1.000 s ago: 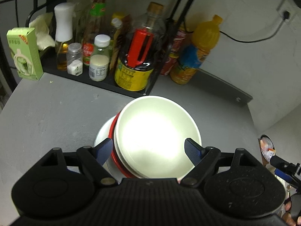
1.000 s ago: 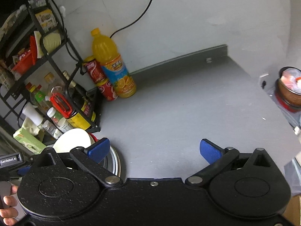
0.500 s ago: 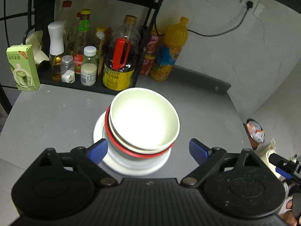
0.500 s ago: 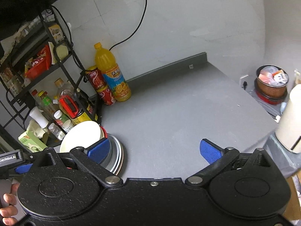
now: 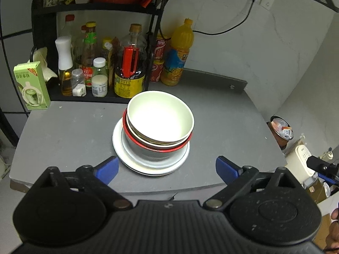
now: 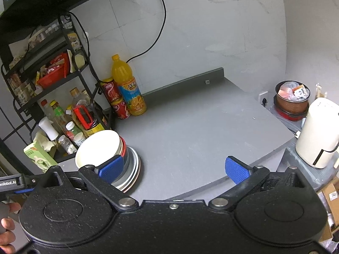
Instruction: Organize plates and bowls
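A cream bowl [image 5: 160, 118] is nested on top of a red-rimmed bowl [image 5: 156, 147], and both rest on a stack of white plates [image 5: 148, 166] in the middle of the grey table [image 5: 63, 133]. My left gripper [image 5: 166, 168] hangs open just short of the stack, above the table's near edge, holding nothing. In the right wrist view the same stack [image 6: 99, 148] stands at the left, partly hidden by a blue fingertip. My right gripper [image 6: 173, 169] is open and empty over the table's front edge.
A black rack [image 5: 97, 10] with sauce bottles stands behind the stack, with a green carton [image 5: 31, 85] to its left. An orange drink bottle [image 6: 128, 86] and red cans [image 6: 115, 99] stand by the wall. A white appliance [image 6: 317, 133] and a waste bin [image 6: 292, 99] lie past the table's right edge.
Both grippers have drawn back and up from the table. The left gripper, earlier close around the cream bowl's rim, is now clear of the stack, which stays put.
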Demonstrator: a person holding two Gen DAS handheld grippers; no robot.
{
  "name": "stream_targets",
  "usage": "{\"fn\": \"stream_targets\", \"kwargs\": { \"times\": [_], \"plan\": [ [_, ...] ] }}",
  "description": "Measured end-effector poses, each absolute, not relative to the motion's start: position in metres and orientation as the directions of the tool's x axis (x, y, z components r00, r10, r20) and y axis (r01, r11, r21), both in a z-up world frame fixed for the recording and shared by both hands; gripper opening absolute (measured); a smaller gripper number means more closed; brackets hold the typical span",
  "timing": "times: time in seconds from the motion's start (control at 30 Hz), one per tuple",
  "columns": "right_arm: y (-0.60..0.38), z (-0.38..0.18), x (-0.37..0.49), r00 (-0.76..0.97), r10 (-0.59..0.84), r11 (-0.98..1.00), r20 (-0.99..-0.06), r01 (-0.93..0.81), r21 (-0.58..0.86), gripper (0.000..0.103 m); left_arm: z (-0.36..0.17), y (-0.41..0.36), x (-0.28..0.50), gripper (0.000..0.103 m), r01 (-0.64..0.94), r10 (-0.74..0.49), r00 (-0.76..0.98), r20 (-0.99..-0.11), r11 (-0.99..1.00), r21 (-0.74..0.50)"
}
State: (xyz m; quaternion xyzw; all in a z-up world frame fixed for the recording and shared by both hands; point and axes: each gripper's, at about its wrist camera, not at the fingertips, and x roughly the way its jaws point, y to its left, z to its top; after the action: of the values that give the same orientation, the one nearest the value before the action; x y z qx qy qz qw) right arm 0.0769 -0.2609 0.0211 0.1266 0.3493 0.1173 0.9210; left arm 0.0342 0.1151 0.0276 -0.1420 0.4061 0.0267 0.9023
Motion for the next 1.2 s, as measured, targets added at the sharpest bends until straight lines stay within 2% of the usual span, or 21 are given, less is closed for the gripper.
{"fn": "stream_targets", "kwargs": {
  "times": [0.53,1.2],
  "plan": [
    [-0.254,0.043,0.033,0.762,0.288,0.949,-0.58,-0.144,0.282,0.103,0.052,0.101,-0.005,0.098,-0.086,-0.065,0.706,-0.706,0.981,-0.177],
    [-0.229,0.05,-0.004,0.772,0.285,0.957,-0.569,-0.201,0.207,0.103,0.056,0.094,-0.045,0.098,-0.054,-0.055,0.724,-0.687,0.989,-0.136]
  ]
}}
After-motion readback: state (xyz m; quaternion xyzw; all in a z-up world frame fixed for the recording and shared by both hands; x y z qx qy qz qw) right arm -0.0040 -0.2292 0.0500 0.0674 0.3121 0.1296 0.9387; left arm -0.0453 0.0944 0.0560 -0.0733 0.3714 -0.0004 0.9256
